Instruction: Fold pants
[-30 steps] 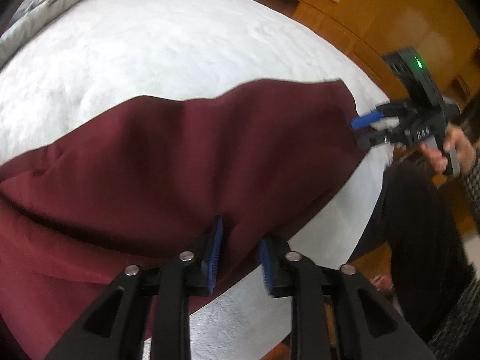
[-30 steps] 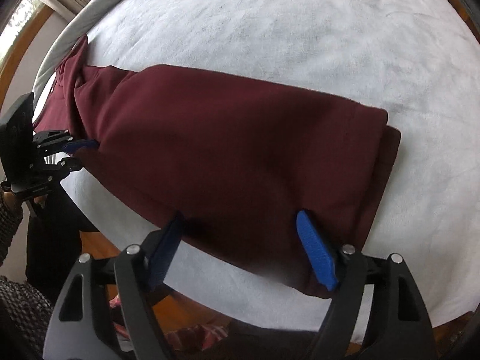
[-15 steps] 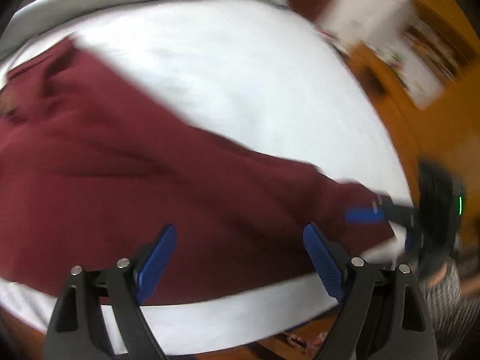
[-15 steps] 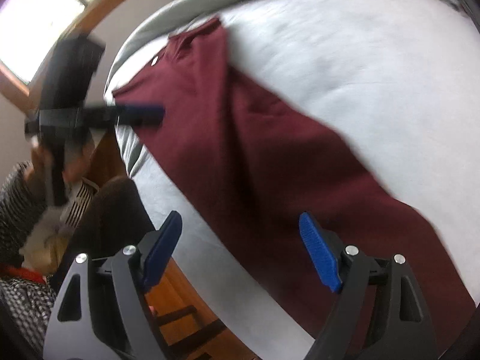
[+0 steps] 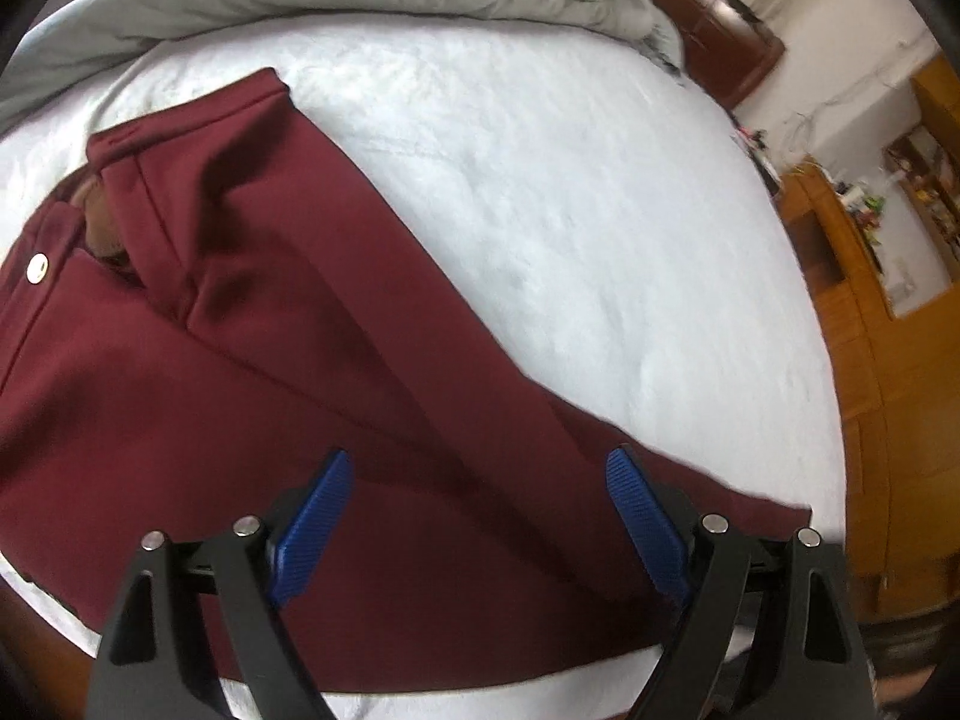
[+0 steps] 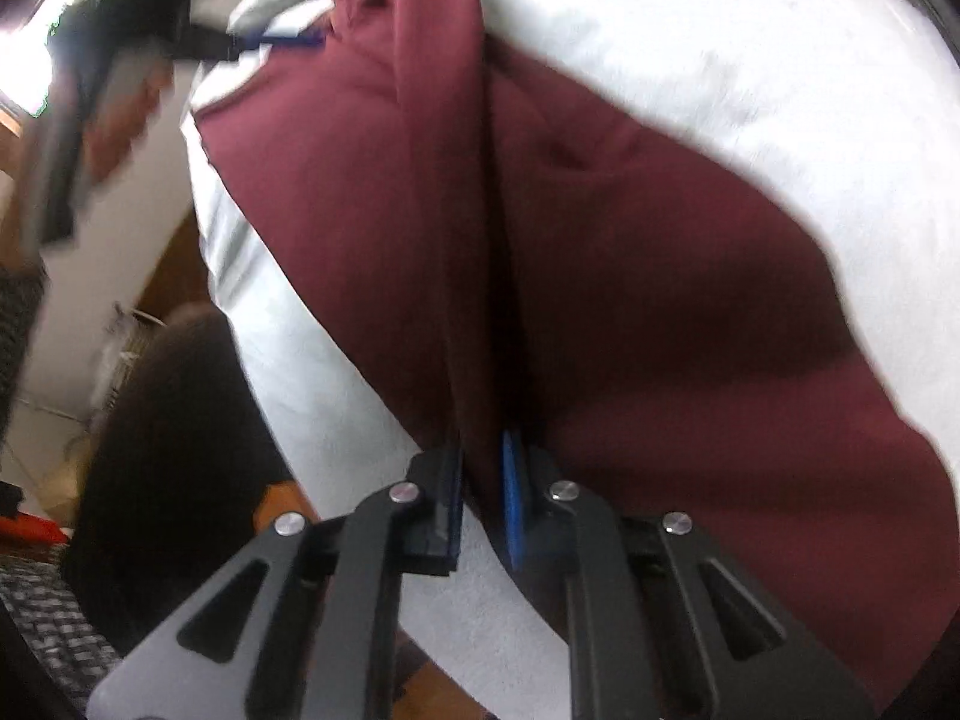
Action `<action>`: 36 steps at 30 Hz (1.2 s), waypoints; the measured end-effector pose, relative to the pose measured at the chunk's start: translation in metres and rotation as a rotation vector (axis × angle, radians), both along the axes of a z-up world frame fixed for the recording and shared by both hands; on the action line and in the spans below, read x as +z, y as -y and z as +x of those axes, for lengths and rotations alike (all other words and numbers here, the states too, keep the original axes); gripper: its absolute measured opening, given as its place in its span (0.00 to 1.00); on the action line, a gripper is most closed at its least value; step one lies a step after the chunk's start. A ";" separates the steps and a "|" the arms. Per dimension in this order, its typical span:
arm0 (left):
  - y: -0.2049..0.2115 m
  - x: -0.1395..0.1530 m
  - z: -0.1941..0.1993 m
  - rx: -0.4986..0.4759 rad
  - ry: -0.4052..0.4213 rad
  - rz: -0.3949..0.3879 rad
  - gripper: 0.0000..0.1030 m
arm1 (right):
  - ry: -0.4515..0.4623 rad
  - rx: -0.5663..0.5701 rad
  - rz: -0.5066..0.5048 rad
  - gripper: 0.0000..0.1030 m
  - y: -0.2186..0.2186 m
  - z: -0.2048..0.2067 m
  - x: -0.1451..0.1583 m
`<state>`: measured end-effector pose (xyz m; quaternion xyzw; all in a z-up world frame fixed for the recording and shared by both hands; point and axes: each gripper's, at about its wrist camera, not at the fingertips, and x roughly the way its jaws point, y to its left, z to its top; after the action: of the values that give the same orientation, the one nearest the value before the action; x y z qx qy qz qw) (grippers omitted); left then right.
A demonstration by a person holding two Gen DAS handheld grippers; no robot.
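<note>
Now we see the maroon pants (image 5: 288, 360) lying lengthwise along the near edge of the white fleecy bed cover (image 5: 570, 192), waistband far left; smooth, heavy cloth. Our left gripper (image 5: 474, 516) stands wide above them; our right gripper (image 6: 483, 480) has just closed, pinching a fabric ridge.

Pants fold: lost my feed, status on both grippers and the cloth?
Right gripper just closed, pinching a ridge of the maroon pants. Left gripper open above the cloth. Pants flat on white bed. Nothing in the way.
</note>
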<state>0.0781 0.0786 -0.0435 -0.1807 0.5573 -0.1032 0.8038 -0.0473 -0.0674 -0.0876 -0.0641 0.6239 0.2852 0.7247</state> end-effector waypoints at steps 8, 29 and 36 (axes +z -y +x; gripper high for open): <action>0.012 -0.009 0.097 0.080 -0.169 0.256 0.85 | -0.005 -0.014 0.085 0.43 0.002 -0.005 0.001; -0.023 -0.065 0.215 0.215 -0.499 0.399 0.13 | -0.071 -0.067 0.248 0.42 0.029 0.006 0.002; -0.045 0.011 0.146 0.229 -0.193 0.326 0.11 | -0.076 -0.085 0.246 0.42 0.040 0.006 0.005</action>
<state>0.2243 0.1235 -0.0321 -0.1198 0.6169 0.0981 0.7717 -0.0408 -0.1074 -0.0829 0.0626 0.6135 0.3309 0.7143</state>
